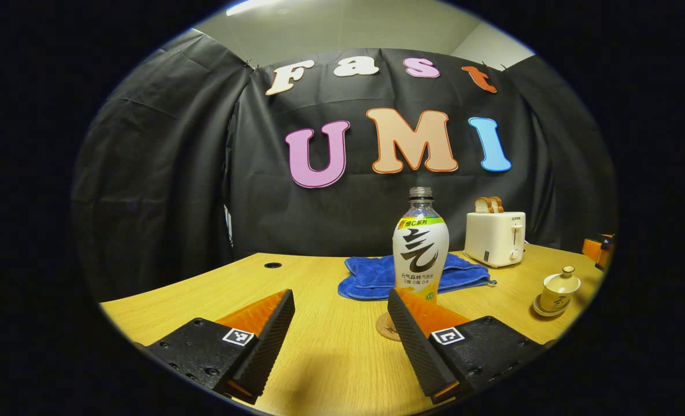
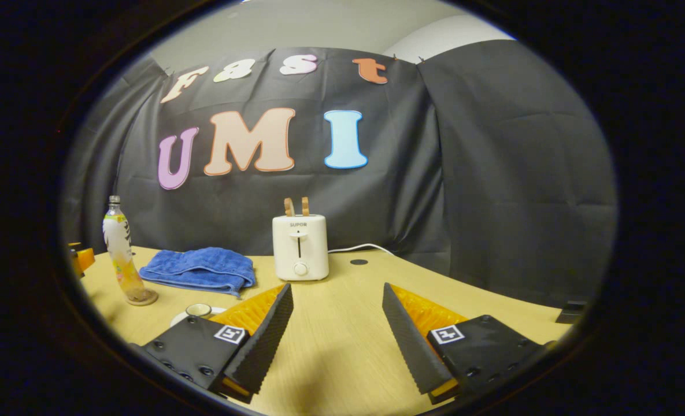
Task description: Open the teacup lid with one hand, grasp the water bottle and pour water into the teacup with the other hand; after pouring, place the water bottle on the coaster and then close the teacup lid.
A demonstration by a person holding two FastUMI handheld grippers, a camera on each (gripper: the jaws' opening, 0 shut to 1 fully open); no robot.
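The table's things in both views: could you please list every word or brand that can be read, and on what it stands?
"SUPOR": on the front of the toaster, above its lever.
Bottle: the print on its label is too small to read reliably.
Teacup: a dark mark on its side, too small to read.

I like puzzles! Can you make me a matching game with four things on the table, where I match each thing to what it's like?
Things:
1. water bottle
2. towel
3. toaster
4. teacup

Descriptions:
A. blue and crumpled
B. holds bread slices in its slots
C. stands on a round coaster
D. sits on a saucer, lid on

Pairs: 1-C, 2-A, 3-B, 4-D
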